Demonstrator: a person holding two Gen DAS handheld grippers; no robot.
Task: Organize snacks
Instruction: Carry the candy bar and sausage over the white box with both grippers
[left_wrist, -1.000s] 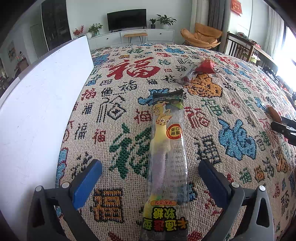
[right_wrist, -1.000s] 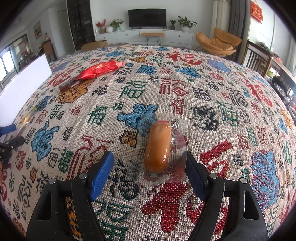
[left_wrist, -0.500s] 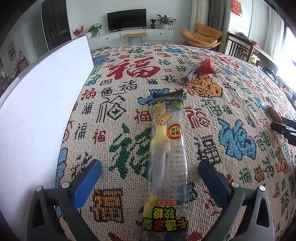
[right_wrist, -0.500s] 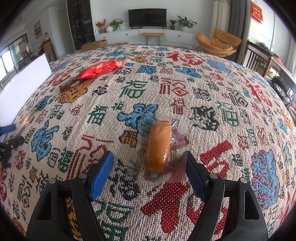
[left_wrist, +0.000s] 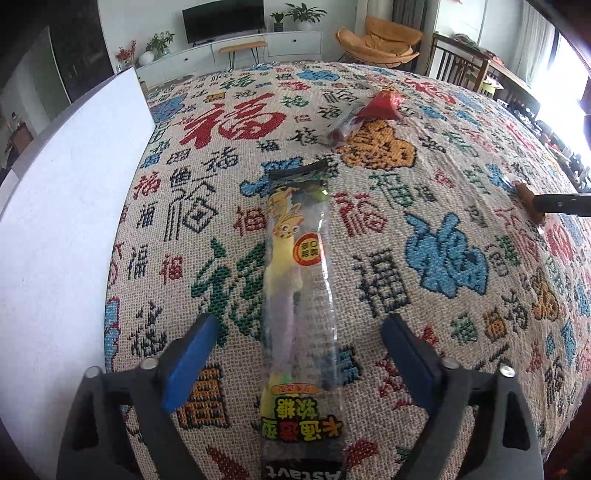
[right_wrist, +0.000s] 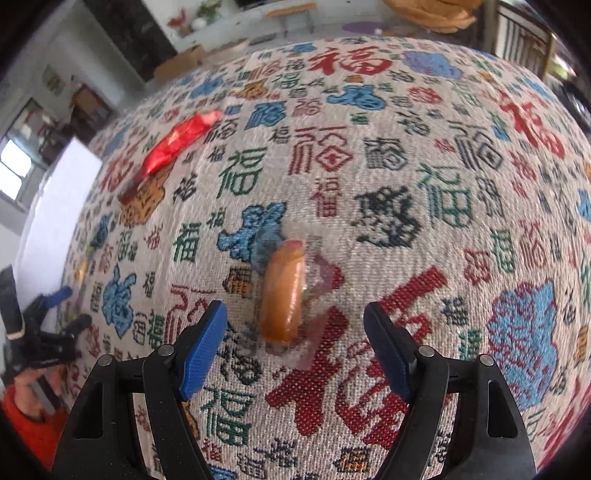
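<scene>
A long clear pack of yellow gummy candy (left_wrist: 295, 280) lies lengthwise on the patterned tablecloth (left_wrist: 436, 258). My left gripper (left_wrist: 299, 328) straddles its near half; the jaws are closing, and the blue pads stand clear of the wrapper on both sides. A sausage in a clear wrapper (right_wrist: 284, 291) lies just ahead of my right gripper (right_wrist: 295, 311), which is open with the sausage's near end between its fingertips, untouched. The same sausage (left_wrist: 528, 201) shows at the far right of the left wrist view. A red snack packet (right_wrist: 177, 144) lies farther back on the cloth.
A white box wall (left_wrist: 55, 229) stands along the table's left side. The red packet (left_wrist: 384, 105) lies beyond the candy pack. A hand with an orange sleeve (right_wrist: 26, 406) holds the left gripper (right_wrist: 68, 308). Chairs and a TV cabinet stand behind the table.
The left jaws have narrowed around the candy pack. The right gripper has shifted and tilted, so its view now looks more steeply down at the sausage; its jaws stay about as wide.
</scene>
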